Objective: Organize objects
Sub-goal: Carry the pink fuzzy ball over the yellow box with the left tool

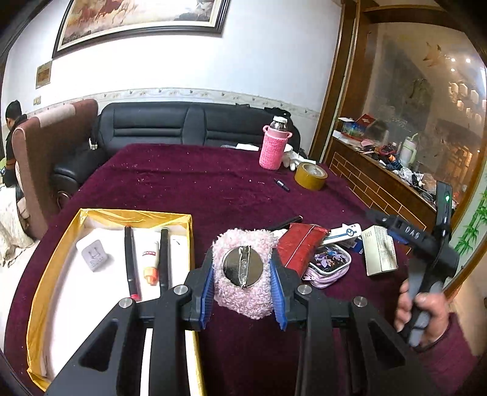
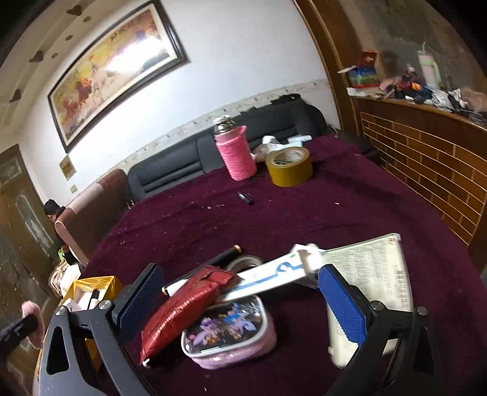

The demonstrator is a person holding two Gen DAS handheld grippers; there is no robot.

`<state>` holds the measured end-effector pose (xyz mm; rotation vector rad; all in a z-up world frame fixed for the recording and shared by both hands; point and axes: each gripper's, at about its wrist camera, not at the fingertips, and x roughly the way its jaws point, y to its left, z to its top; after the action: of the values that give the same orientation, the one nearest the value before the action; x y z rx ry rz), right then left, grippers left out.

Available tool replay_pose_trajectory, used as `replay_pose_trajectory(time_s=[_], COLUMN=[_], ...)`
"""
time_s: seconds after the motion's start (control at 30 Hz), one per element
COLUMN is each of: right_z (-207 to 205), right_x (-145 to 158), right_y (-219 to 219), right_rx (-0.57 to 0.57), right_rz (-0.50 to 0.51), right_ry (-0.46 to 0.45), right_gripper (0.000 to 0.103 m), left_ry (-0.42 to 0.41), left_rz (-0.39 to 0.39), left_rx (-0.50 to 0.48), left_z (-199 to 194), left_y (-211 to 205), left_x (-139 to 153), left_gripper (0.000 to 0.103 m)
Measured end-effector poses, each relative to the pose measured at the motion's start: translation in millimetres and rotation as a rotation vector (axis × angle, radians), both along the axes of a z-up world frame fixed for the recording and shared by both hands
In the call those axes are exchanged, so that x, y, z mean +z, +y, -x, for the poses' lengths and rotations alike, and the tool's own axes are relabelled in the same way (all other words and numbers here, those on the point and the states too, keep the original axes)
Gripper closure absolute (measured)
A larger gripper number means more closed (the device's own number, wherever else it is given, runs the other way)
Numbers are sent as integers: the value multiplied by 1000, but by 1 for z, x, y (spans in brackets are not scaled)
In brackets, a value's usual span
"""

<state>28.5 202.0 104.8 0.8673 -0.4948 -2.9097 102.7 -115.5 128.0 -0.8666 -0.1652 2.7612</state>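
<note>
A: What is the surface like?

B: A round tabletop (image 1: pixel 188 182) under a dark red cloth speckled with pale crumbs. Behind it stands a black sofa (image 1: pixel 170 128) against a white wall with a large framed painting (image 1: pixel 143 18). To the right runs a wooden counter (image 2: pixel 426 152) heaped with clutter.

A: Where is there open room?

B: The middle of the cloth is mostly bare. At the far side stand a bottle in a pink knitted sleeve (image 1: pixel 274 146) and a roll of yellow tape (image 1: pixel 310 175), just beside each other, with a small dark cap (image 1: pixel 281 185) lying near them. The near edge is crowded.

A: And the left tool?

B: The left tool (image 1: pixel 243 274) has its blue pads pressed on a fluffy pink brooch (image 1: pixel 243 274), whose metal back and pin face the camera. It hangs above the cloth, just right of an open gold-lined box (image 1: pixel 54 274). In the box lie two black pens (image 1: pixel 132 259), a small tube (image 1: pixel 152 262) and a white plug (image 1: pixel 94 254).

A: The right tool?

B: The right tool (image 2: pixel 243 304) stands wide apart and grips nothing. Between its fingers lie a red pouch (image 2: pixel 182 307), a clear purse with cartoon print (image 2: pixel 228 332) and a white tube with blue lettering (image 2: pixel 268 277), piled touching one another. A pale carton (image 2: pixel 368 274) lies by its right finger. A hand (image 1: pixel 423 310) holds this tool's grip.
</note>
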Motion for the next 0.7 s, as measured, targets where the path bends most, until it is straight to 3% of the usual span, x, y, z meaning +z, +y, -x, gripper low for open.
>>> replay_pose_trajectory(time_s=[0.2, 0.3, 0.53, 0.7], right_z=[-15, -8, 9, -3], right_x=[6, -1, -18, -7], right_y=[16, 26, 37, 37], right_rx=[-98, -135, -150, -160], right_rz=[-166, -234, -189, -135], right_ry=[-6, -71, -178, -121], right_gripper=[0, 0, 0, 0], left_ry=[34, 28, -9, -6], left_rz=[-11, -38, -72, -74], left_rx=[49, 72, 88, 103], left_z=[-10, -14, -17, -17], left_y=[-26, -41, -57, -62], left_x=[3, 0, -12, -12], left_gripper=[72, 72, 72, 72])
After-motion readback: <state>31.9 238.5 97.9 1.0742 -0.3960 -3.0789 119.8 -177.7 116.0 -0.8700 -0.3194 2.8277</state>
